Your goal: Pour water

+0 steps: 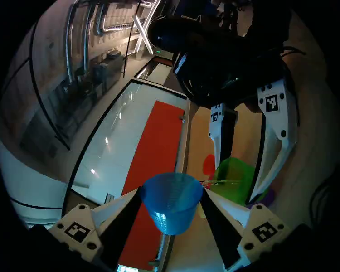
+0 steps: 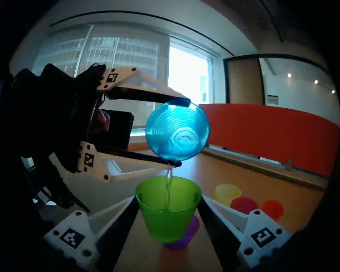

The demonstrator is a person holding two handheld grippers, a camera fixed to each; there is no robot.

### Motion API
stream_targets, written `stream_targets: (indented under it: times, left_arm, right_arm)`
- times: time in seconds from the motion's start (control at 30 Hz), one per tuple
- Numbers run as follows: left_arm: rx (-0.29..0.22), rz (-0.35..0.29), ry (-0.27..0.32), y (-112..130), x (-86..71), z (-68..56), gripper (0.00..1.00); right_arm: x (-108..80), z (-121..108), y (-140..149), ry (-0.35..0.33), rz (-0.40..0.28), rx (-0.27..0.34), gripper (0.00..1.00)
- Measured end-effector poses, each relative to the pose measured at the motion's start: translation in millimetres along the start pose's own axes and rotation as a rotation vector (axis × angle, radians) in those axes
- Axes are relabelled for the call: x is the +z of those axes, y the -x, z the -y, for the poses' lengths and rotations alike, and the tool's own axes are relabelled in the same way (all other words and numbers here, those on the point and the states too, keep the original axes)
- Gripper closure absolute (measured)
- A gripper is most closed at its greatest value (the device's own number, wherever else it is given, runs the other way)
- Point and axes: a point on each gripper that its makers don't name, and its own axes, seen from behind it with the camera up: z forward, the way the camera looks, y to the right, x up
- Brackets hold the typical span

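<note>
- Pale wooden tabletop runs back to a long red partition, with bright windows behind it.
- Left tongs are clamped on a blue cup, one finger pressing each side.
- In the right gripper view that blue cup is tipped far over, its open mouth facing the camera, above and just behind the green cup.
- A thin stream of water falls from the blue cup's lower lip into the green cup.
- Right tongs are closed on the green cup, which stands upright between the two fingers.
- A purple cup shows just behind and below the green one.
- Farther right on the tabletop stand a yellow cup, a red cup and an orange cup, close together.
</note>
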Motion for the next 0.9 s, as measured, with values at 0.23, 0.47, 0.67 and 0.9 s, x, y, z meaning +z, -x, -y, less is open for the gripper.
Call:
stream_targets:
  times: [0.23, 0.47, 0.67, 0.9]
  left_arm:
    - [0.013, 0.0, -0.003, 0.1, 0.8, 1.9, 0.12]
    - [0.037, 0.0, -0.009, -0.5, 0.5, 3.7, 0.12]
    - [0.054, 0.001, -0.009, -1.0, 0.6, 2.8, 0.12]
    - [0.074, 0.001, -0.01, -3.2, -0.3, 3.3, 0.12]
  right_arm:
    - [0.1, 0.6, -0.9, -0.001, -0.001, -0.003, 0.09]
    - [-0.2, 0.2, -1.2, 0.0, -0.004, -0.003, 0.09]
    - [0.0, 0.3, -1.4, 0.001, -0.005, -0.003, 0.09]
    - [-0.3, 0.3, -0.9, 0.002, -0.005, -0.004, 0.09]
